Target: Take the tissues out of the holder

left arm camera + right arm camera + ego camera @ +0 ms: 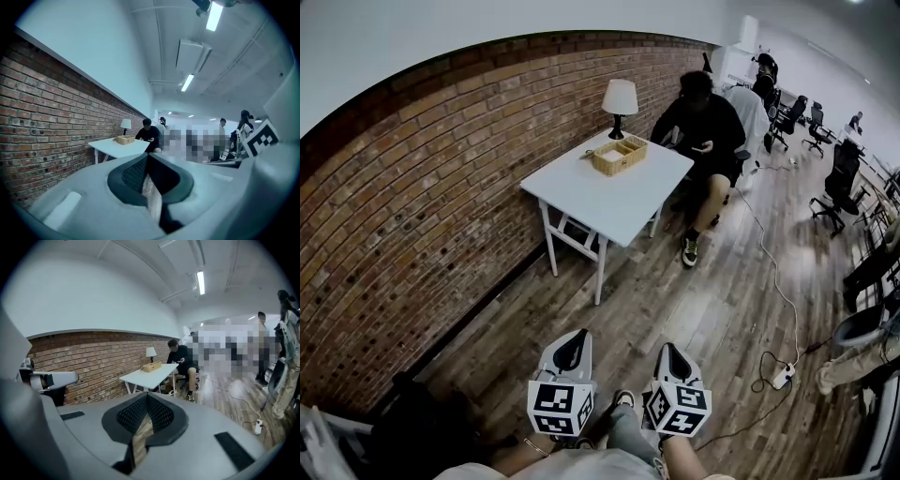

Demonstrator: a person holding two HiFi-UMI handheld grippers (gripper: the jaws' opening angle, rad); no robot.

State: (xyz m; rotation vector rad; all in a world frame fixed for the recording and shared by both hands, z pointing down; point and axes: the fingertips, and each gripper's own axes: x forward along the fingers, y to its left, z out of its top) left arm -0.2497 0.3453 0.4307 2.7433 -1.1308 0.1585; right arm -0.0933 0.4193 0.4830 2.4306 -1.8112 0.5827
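**Ana:** Since both tools sit low in the head view, how do the tongs stand?

**Ben:** The left tongs (578,337) have their tips pressed together with nothing between them. The right tongs (667,350) are the same, closed and empty. They are side by side, a little apart, above the wooden floor (694,291).

**Ana:** And the holder?

**Ben:** The wicker holder (620,155) stands on the white bench (609,202), toward its far end and just beside a lamp (620,98) with a pale shade. It is well apart from both tongs. Something pale lies in one of its compartments, but it is too small to tell whether that is tissue.

**Ana:** What surrounds the bench?

**Ben:** It stands close to the brick wall (412,206). A seated person (705,131) in dark clothes is at its far end. To the right, a white power strip (783,377) lies on the floor, with a cable trailing away from it.
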